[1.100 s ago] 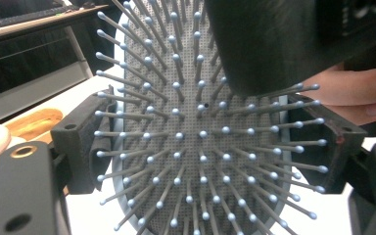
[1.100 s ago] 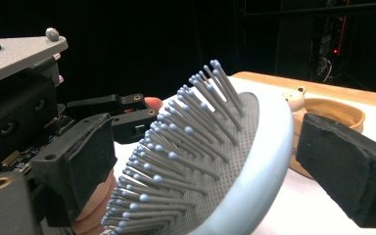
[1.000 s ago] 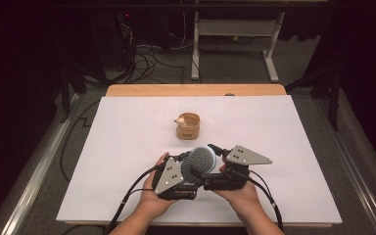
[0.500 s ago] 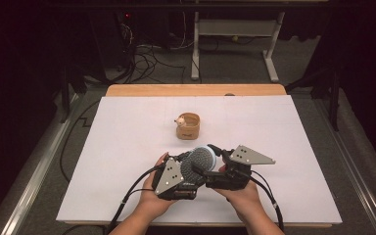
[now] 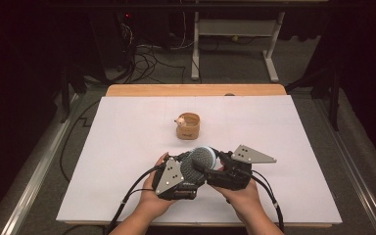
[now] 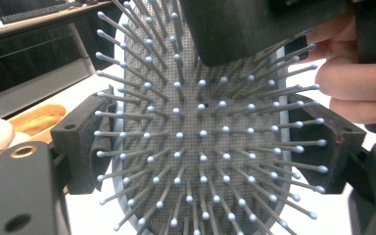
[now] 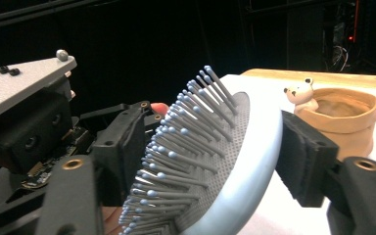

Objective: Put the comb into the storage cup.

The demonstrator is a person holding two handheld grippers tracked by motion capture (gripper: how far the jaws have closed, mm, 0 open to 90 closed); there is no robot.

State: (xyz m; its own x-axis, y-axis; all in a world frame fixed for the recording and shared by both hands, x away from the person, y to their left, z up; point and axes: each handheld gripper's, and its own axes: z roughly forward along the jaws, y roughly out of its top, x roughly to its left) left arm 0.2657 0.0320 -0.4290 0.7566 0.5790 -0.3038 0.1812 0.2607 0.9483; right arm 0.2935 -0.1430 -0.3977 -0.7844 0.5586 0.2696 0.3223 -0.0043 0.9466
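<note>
Both grippers, left gripper point(image 5: 188, 164) and right gripper point(image 5: 214, 164), clenched on hairbrush point(image 5: 199, 161) head, lower centre, likely mid-handover; wooden cup point(image 5: 188, 126) behind on counter point(image 5: 127, 142).

bright, evenly lit white table point(image 5: 127, 147), dark dim surroundings, soft shadows, close-up views slightly blurred

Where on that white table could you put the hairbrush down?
Bare room lies left and right of the small bear bowl, out to the table edges. The near middle is crowded by both hands, left gripper, right gripper and hairbrush.
</note>
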